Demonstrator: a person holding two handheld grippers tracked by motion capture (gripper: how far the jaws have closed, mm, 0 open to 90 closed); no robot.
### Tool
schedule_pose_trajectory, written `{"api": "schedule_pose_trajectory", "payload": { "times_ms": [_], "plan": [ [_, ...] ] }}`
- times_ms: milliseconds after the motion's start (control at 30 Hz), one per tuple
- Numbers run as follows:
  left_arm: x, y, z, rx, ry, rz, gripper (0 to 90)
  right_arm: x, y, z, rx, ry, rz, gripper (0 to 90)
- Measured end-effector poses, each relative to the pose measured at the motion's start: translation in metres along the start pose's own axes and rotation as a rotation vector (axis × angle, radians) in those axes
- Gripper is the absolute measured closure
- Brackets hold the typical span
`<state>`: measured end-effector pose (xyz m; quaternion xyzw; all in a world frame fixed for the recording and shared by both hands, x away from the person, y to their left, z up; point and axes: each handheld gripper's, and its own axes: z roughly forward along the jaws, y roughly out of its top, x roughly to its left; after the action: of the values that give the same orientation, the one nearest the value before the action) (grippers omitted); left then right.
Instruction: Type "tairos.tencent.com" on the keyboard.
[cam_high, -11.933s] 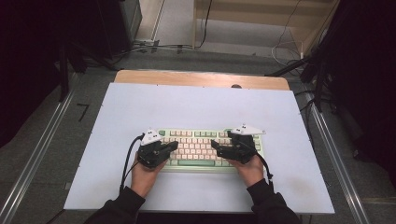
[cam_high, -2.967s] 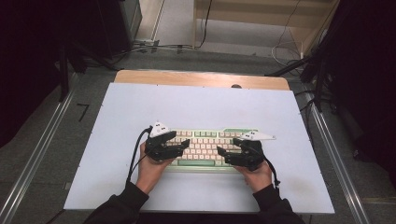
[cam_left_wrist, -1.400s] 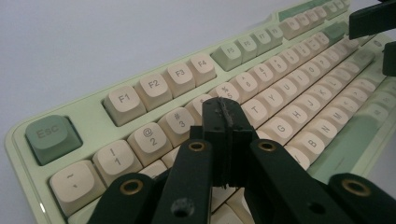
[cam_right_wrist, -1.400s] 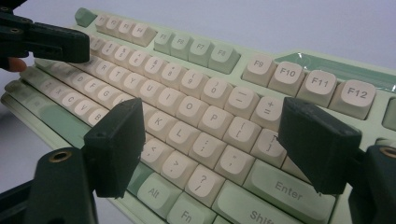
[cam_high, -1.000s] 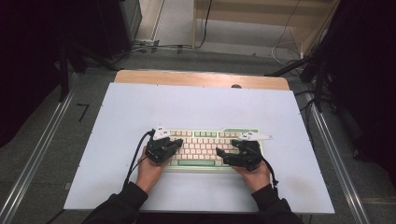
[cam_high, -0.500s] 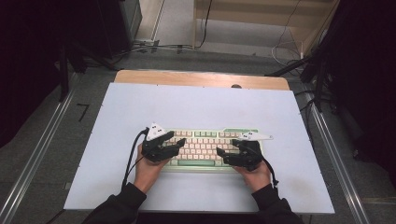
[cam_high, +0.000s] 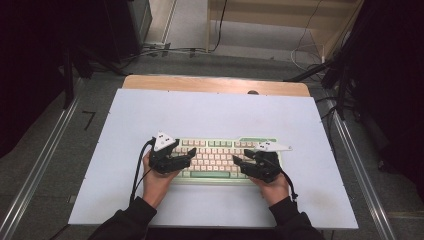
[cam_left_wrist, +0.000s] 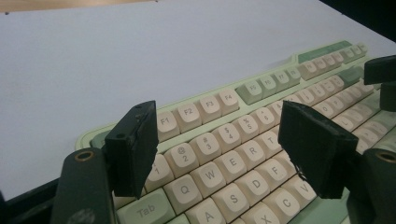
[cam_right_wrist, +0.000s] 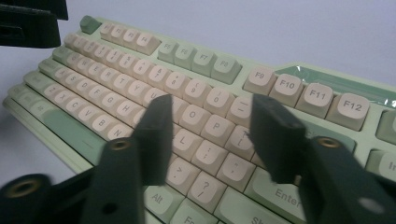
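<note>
Keyboard: pale green plastic keyboard with cream and green keycaps (cam_high: 220, 157), flat on the white tabletop sheet (cam_high: 215, 112), lengthwise across, on the near half toward the person; squared that way so both hands reach it from the near edge as for typing
Left gripper: black two-jaw left gripper (cam_high: 181, 161) over the keyboard's left end, aimed inward along the letter rows; jaws apart, having just been opening, nothing between them but keys below; in the left gripper view (cam_left_wrist: 224, 154) spread across the span from the 1 key to the T and V keys, hanging just above the caps; likely parted to free one tip for a single key, judged only from the pose
Right gripper: black two-jaw right gripper (cam_high: 241, 164) over the keyboard's right end, pointing back toward the left end; jaws partly apart, having just been closing, gripping nothing; in the right gripper view (cam_right_wrist: 210, 135) straddling the O, P, L column, near the Enter key; narrowing probably meant to give a finer tip against a keycap; contact with a key not clear
Hands: left hand (cam_high: 157, 182) and right hand (cam_high: 274, 187) behind the grippers, off the keyboard's near edge; wrists low, keeping the jaws nearly level with the key rows
Grey plates: grey three-cornered plate atop each gripper, above the keyboard's two ends
Wooden strip: bare wooden table edge (cam_high: 215, 82) beyond the keyboard's far side, well apart
Step in hand: key pressing with gripper tips, by judgement; keyboard itself resting, neither lifted nor clamped
</note>
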<state>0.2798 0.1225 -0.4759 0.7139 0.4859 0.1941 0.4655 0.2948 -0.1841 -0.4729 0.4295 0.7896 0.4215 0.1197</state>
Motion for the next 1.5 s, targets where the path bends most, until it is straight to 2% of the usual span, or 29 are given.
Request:
{"api": "schedule_pose_trajectory", "payload": {
  "times_ms": [167, 200, 533, 700, 867, 1067, 1167, 1500],
  "plan": [
    [0.0, 0.001, -0.001, -0.004, 0.001, 0.0, 21.5, 0.003, 0.0, -0.001, -0.023, 0.013, -0.014, 83.0],
    [0.0, 0.001, 0.0, -0.004, 0.001, 0.002, 20.5, 0.004, 0.0, -0.001, -0.025, 0.018, -0.015, 86.9],
    [0.0, 0.001, 0.001, 0.005, 0.007, 0.0, 20.1, 0.017, 0.003, 0.008, -0.009, 0.057, -0.061, 87.4],
    [0.001, 0.0, 0.002, 0.009, 0.009, -0.005, 20.3, 0.025, 0.003, 0.013, 0.001, 0.075, -0.066, 87.4],
    [0.001, 0.0, 0.002, 0.014, 0.009, 0.001, 20.2, 0.038, 0.003, 0.021, 0.026, 0.092, -0.115, 87.4],
    [0.0, -0.001, 0.003, 0.018, 0.008, 0.002, 20.6, 0.048, 0.0, 0.03, 0.057, 0.102, -0.145, 87.3],
    [0.001, -0.001, 0.003, 0.021, 0.01, 0.002, 20.6, 0.051, 0.0, 0.033, 0.063, 0.098, -0.162, 87.3],
    [0.001, -0.001, 0.003, 0.024, 0.005, -0.003, 20.6, 0.052, -0.002, 0.038, 0.086, 0.098, -0.166, 87.3]
  ]
}}
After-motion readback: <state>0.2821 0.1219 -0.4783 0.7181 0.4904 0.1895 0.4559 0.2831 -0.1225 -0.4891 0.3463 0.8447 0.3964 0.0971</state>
